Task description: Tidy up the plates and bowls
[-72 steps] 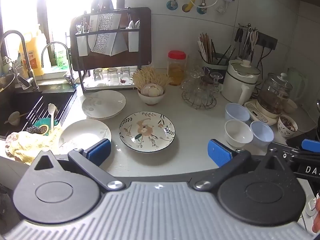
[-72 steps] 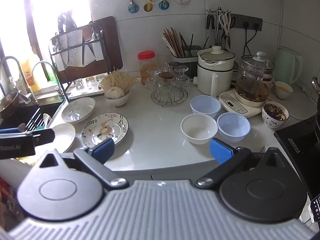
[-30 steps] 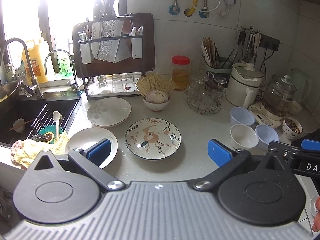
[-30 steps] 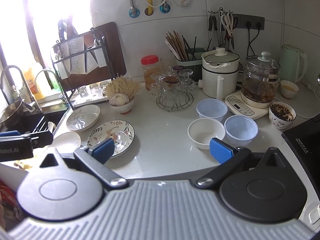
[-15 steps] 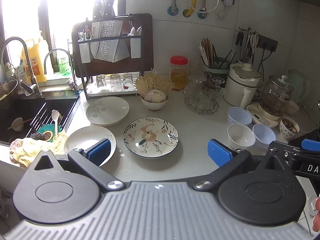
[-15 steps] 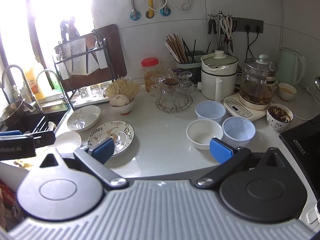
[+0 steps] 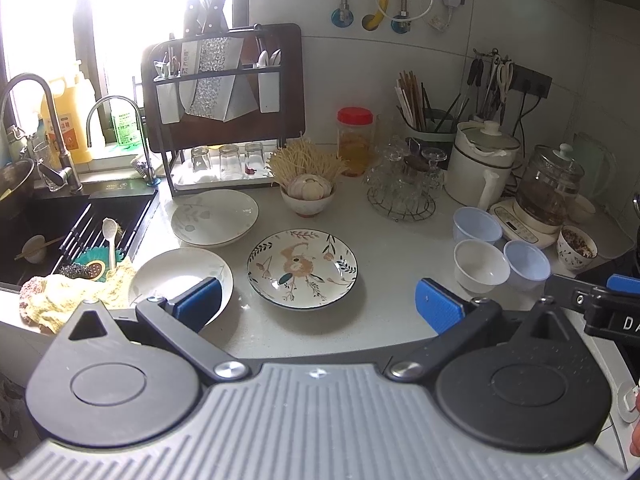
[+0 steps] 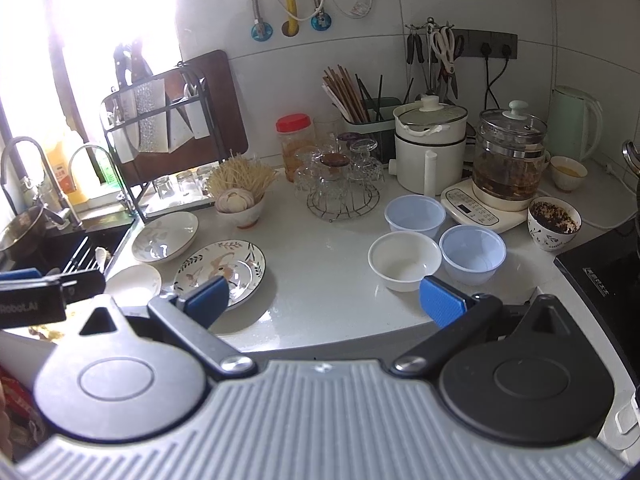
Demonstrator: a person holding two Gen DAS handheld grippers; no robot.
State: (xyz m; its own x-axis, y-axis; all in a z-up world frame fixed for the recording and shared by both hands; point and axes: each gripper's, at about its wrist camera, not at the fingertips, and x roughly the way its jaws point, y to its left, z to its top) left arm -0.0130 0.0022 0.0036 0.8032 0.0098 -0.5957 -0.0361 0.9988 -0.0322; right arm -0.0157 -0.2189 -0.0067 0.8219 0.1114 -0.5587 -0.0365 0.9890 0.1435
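Both grippers have stayed almost where they were half a second ago, hanging over the near edge of the white worktop, and none of the dishes has moved. The left gripper has its jaws spread wide apart, and they hold nothing and touch nothing. Its blue pads sit in the air in front of the dishes. Between those jaws, a bit farther back, lies the flower plate, flat on the worktop. Just to the left of it is a plain white plate, partly hidden behind the left pad, and behind that one is a deeper white plate with leaf marks, close to the sink. A small bowl with garlic stands behind the flower plate. The right gripper also has its jaws wide open and empty. Just past its right pad stands a white bowl, and I cannot tell if the pad touches it or only sits in front of it. Right beside that bowl are two pale blue bowls, one to its right and one behind it, all three close together. A patterned cup with dark bits in it stands farther right, near a glass kettle. The flower plate shows in this view too, low on the left behind the left pad. A wire stand of glass cups sits in the middle at the back.
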